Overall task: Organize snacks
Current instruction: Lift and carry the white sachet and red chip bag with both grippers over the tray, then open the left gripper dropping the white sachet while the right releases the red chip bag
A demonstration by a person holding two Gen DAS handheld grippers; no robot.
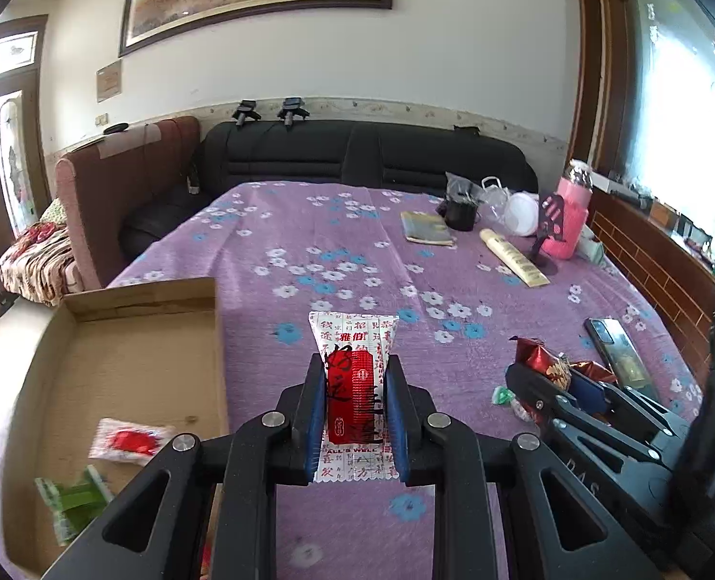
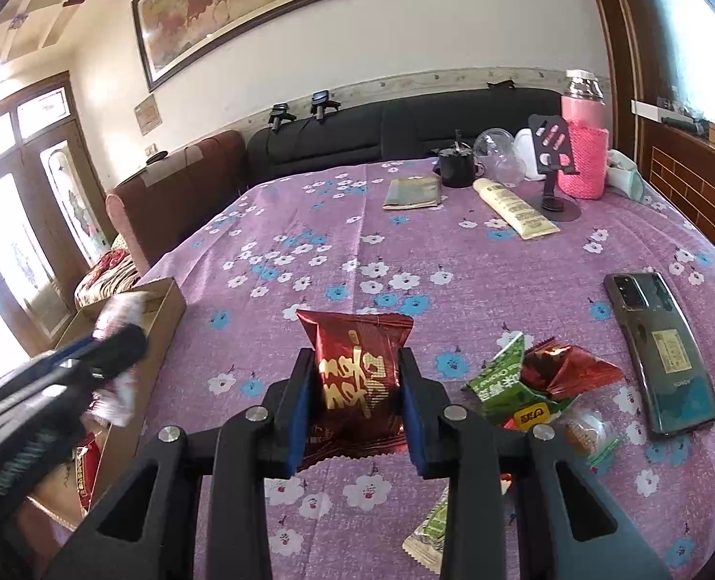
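Progress: partly done. The cardboard box (image 1: 130,367) at the table's left edge already holds 2 packets you can see from the left wrist: a white-and-red packet (image 1: 128,441) and a green packet (image 1: 70,502). The right wrist view shows another red wrapper low in the box, mostly hidden.

Left gripper (image 1: 355,406): fingers closed on a white snack packet with a red panel (image 1: 355,382), held upright above the purple floral tablecloth (image 1: 309,251), just right of the box wall. Not yet over the box.

Right gripper (image 2: 355,401): fingers closed on a dark red foil snack packet (image 2: 357,367), lifted clear of the cloth.

Left to do, as I judge it: both held packets, then the loose pile at your right, a green packet (image 2: 507,382), a red foil packet (image 2: 570,369), a clear-wrapped round snack (image 2: 587,430), and 1 pale green packet (image 2: 430,539) near the table's front edge.

Room to move:
- Open cloth between the 2 grippers and across the table's middle; the path left to the box looks unobstructed.
- The box's near wall stands up; you need to clear it on the way in.
- A smartphone (image 2: 662,353) lies just beside the loose pile; mind it when reaching there.
- The tube (image 2: 514,210), phone stand (image 2: 555,159) and pink bottle (image 2: 582,145) sit well apart at the far side.
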